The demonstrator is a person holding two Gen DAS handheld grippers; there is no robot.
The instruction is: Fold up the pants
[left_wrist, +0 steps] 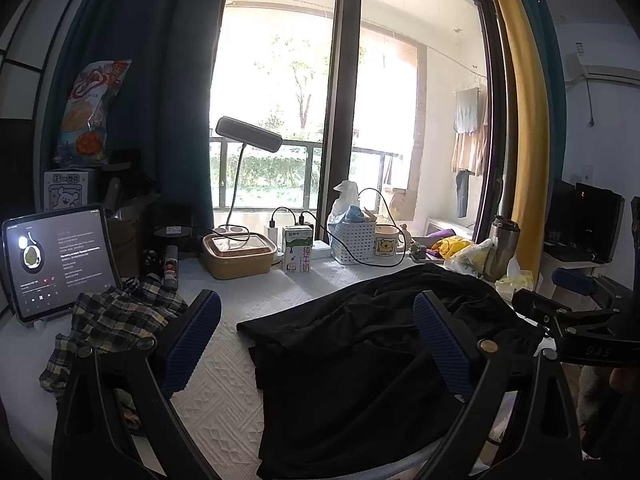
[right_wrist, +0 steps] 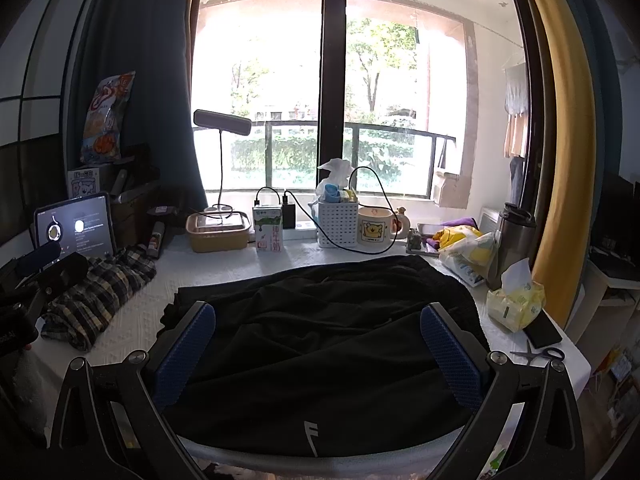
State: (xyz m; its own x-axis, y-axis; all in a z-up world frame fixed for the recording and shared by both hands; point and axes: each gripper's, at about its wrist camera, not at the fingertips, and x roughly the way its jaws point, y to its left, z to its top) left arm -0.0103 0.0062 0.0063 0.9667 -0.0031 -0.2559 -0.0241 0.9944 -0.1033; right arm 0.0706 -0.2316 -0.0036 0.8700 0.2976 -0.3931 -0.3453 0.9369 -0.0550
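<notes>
1. Left wrist view: a plaid garment (left_wrist: 116, 328) lies bunched at the table's left end, in front of a propped tablet (left_wrist: 60, 260); keep it out of the fold.
2. The left gripper (left_wrist: 316, 344) is spread wide and holds nothing, poised above the left edge of the black pants (left_wrist: 360, 360).
3. The pants lie rumpled on the white table cover (left_wrist: 224, 392), mid-table; I judge smoothing them should precede any fold.
4. The right gripper (right_wrist: 320, 352) hangs wide open and empty over the pants; pinch one edge cleanly.
5. Scissors (right_wrist: 540, 354) and a phone (right_wrist: 542, 334) lie at the far right; steer clear.
</notes>
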